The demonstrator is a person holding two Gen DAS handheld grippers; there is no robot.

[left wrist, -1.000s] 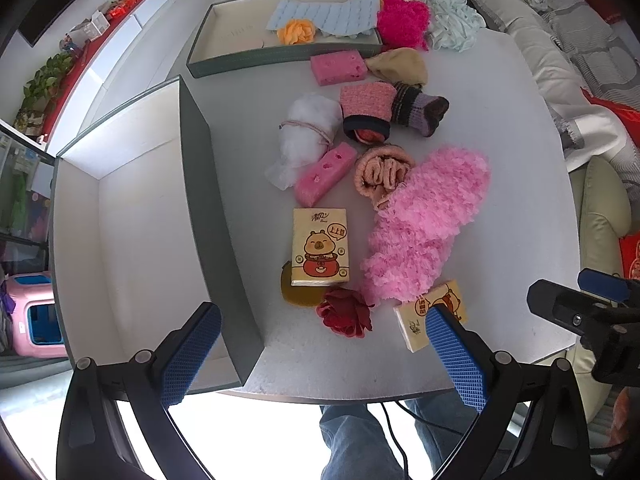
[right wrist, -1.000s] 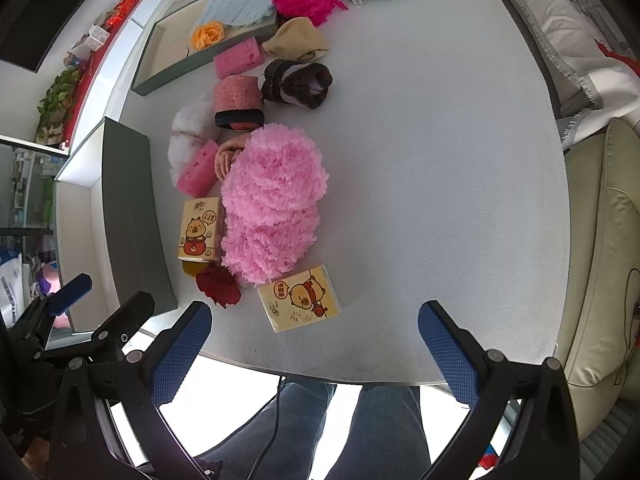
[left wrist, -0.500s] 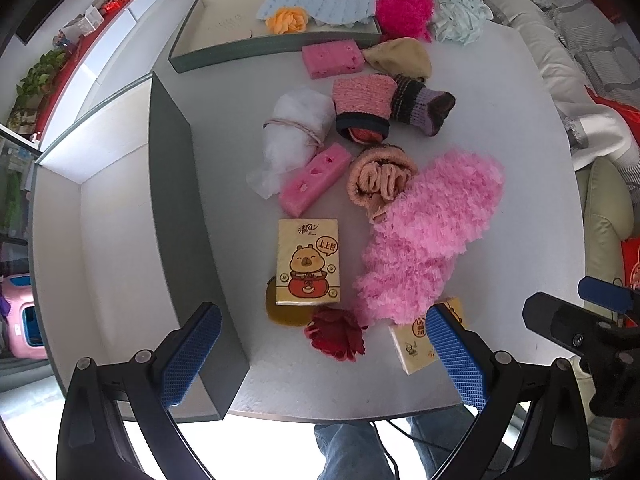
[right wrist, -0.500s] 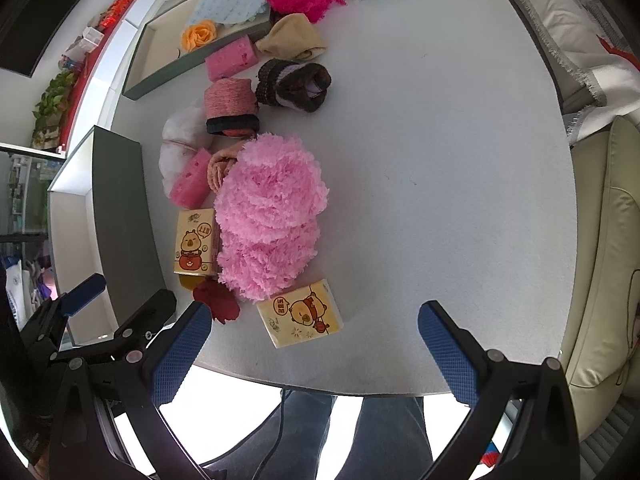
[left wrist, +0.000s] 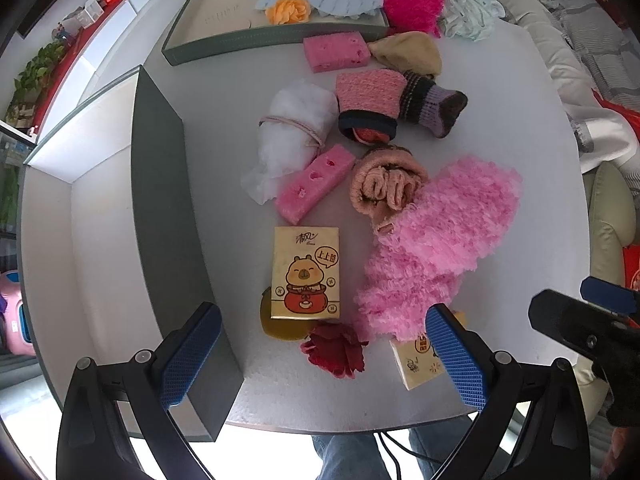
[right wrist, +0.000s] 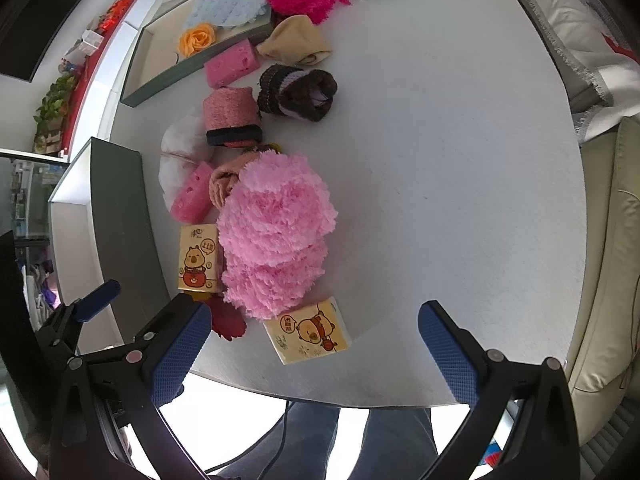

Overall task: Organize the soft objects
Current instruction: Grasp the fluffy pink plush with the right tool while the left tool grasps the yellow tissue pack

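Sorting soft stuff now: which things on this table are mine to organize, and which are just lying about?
Job: fluffy pink piece, pink sponges, rolled socks, white pouf, red flower, near box.

Lying about: sofa, plant, shelf clutter.

The right gripper hangs with its jaws wide apart over the table's near edge, holding nothing. Just ahead, near that edge, lies a tissue pack, touching a fluffy pink heap. Left of the heap sit a second pack, a red flower and a pink sponge. An open box stands along the left edge. The left gripper shows at lower left.
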